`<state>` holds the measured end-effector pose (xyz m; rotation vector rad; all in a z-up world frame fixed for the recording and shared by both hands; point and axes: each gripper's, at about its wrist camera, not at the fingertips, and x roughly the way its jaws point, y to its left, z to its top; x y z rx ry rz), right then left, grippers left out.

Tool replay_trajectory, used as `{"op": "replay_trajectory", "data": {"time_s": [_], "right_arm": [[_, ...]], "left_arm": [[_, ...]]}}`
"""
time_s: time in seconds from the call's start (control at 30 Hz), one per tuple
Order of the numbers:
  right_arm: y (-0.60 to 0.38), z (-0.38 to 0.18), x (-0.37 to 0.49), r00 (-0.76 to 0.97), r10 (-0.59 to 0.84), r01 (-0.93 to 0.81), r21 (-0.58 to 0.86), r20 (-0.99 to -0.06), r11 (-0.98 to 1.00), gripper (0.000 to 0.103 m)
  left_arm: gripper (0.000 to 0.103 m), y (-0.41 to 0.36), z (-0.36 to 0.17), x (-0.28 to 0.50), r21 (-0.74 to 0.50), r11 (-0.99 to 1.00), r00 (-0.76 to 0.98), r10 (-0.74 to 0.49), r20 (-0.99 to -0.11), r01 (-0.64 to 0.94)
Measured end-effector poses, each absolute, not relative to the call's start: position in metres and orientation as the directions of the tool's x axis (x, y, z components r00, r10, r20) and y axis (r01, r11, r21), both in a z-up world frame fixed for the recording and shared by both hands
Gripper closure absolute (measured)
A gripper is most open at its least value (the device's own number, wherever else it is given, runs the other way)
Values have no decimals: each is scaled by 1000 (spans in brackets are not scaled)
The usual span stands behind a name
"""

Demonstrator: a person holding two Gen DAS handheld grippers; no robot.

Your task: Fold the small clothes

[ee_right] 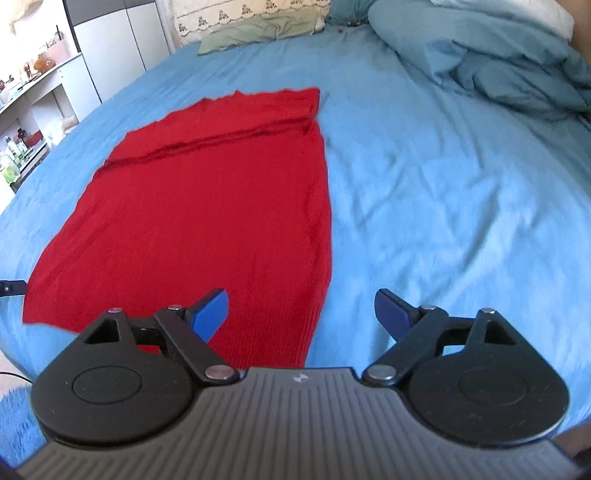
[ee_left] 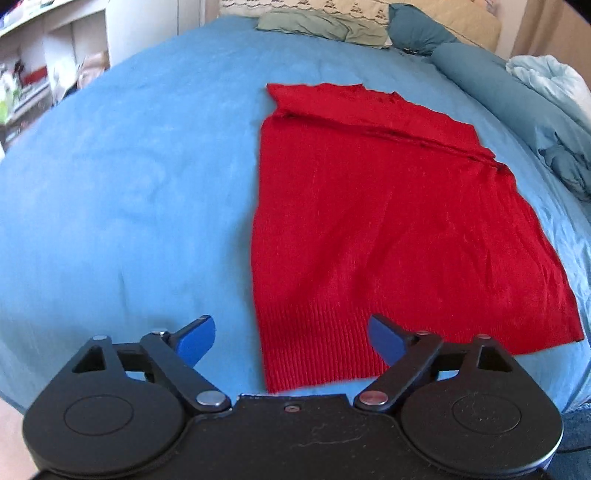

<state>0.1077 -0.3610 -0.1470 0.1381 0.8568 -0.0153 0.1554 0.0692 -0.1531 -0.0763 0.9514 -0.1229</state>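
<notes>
Red sweater (ee_left: pixel 388 229): knitted, lying flat on the blue bedsheet (ee_left: pixel 129 184), ribbed hem nearest both grippers, a fold line running across its far end. It sits ahead of the left gripper and to that gripper's right; ahead of the right gripper and to its left (ee_right: pixel 207 206).

Left gripper (ee_left: pixel 291 338): blue-tipped fingers (ee_left: pixel 197 338) spread wide apart, nothing between them. Its right finger shows over the sweater's hem; its left finger shows over bare sheet. Contact with the cloth cannot be told.

Right gripper (ee_right: pixel 301 314): fingers (ee_right: pixel 210 314) spread wide, holding nothing. Its left finger shows over the sweater's near edge; its right finger shows over bare sheet.

Blue bedsheet: covers the bed, lightly wrinkled to the right of the right gripper.

Green cloth (ee_left: pixel 321 26): rumpled, far ahead, at the head of the bed.

Bunched blue bedding (ee_right: pixel 498 62): far ahead and right of the right gripper.

Shelves (ee_right: pixel 29 110): white, with small items, far left of both grippers.
</notes>
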Motion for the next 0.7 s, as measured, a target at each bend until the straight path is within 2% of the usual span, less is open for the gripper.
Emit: {"op": "replay_trajectory", "data": {"time_s": [0.13, 0.3, 0.4, 0.47, 0.57, 0.63, 0.7], "right_arm": [[-355, -167, 102, 622, 40, 70, 107, -782, 992, 16], [-353, -190, 107, 595, 54, 94, 137, -802, 986, 30], [-349, -197, 110, 591, 50, 102, 136, -805, 985, 33], [-346, -198, 112, 595, 45, 104, 133, -802, 986, 34], [-342, -198, 115, 595, 50, 92, 129, -802, 987, 46], [-338, -198, 117, 593, 42, 86, 115, -804, 990, 49], [-335, -200, 119, 593, 37, 89, 111, -804, 990, 56]], "left_arm": [[28, 65, -165, 148, -102, 992, 565, -127, -816, 76], [32, 64, -172, 145, -91, 994, 577, -113, -809, 67], [34, 64, -173, 143, -81, 994, 587, -106, -803, 69], [38, 65, -175, 143, -79, 995, 590, -103, -801, 67], [46, 65, -177, 143, -74, 995, 593, -99, -799, 65], [55, 64, -177, 143, -71, 995, 593, -97, -799, 67], [59, 63, -177, 144, -64, 995, 593, -97, -799, 76]]}}
